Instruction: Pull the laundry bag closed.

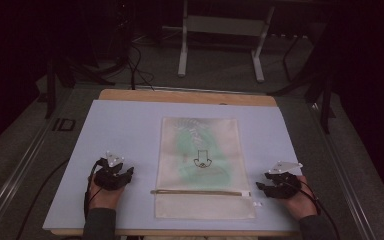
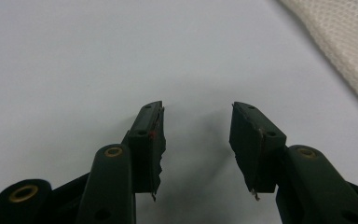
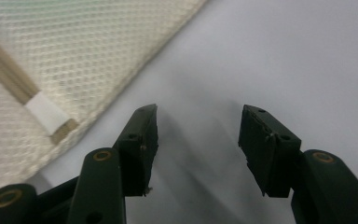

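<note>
Your right gripper [image 1: 261, 185] sits low on the mat w/ jaws spread wide, nothing between them; in the right gripper view [image 3: 198, 144] the pads [image 3: 144, 140] point past the near right corner of the mesh bag [image 3: 74, 60], close to it but not touching; the zip's end w/ its white tab [image 3: 46, 112] lies just left of the left jaw. Your left gripper [image 1: 121, 176] is likewise wide and empty, resting on the mat; in the left gripper view [image 2: 198, 144] it looks over bare mat, w/ the bag's edge [image 2: 345, 42] off to the upper right, clearly apart.

The bag [image 1: 200, 165] lies flat mid-mat between both hands, long side running away from you; zip strip [image 1: 200, 192] crosses it near your end; sthg green w/ a dark print shows through the weave.

Handling, judged from looks: light, soft, floppy, not fragile; it'll sag and fold if lifted from one point; the mesh gives decent grip. The thin flat edge is hard to get a jaw under, so slide a lower jaw in at a corner; take both near corners, or pinch the zip tab w/ the right while the left pins the fabric.

The blue mat [image 1: 120, 130] looks smooth, so expect the bag to slide if you push.
</note>
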